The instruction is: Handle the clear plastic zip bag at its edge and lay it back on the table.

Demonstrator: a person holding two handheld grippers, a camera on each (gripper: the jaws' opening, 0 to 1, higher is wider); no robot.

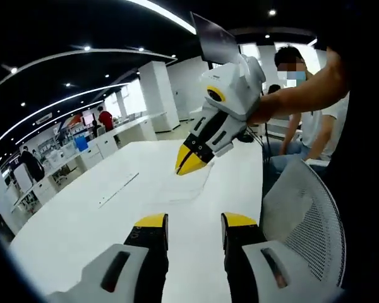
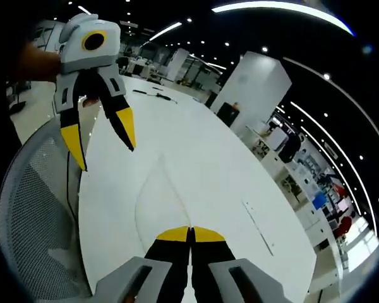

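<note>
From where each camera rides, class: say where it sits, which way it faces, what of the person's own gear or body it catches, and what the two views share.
Left gripper view: rides on the left gripper, jaws apart, looking across the white table at the right gripper held over the clear bag; a forearm shows.
Right gripper view: rides on the right gripper, jaws together, looking along the table over the bag; the left gripper hangs open at upper left.
Shared: table, bag, mesh chair, and each other's gripper.

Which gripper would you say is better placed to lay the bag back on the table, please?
Right. The right gripper has its fingers shut at the edge of the bag, low over the table. The left gripper hangs open, apart from the bag.
</note>
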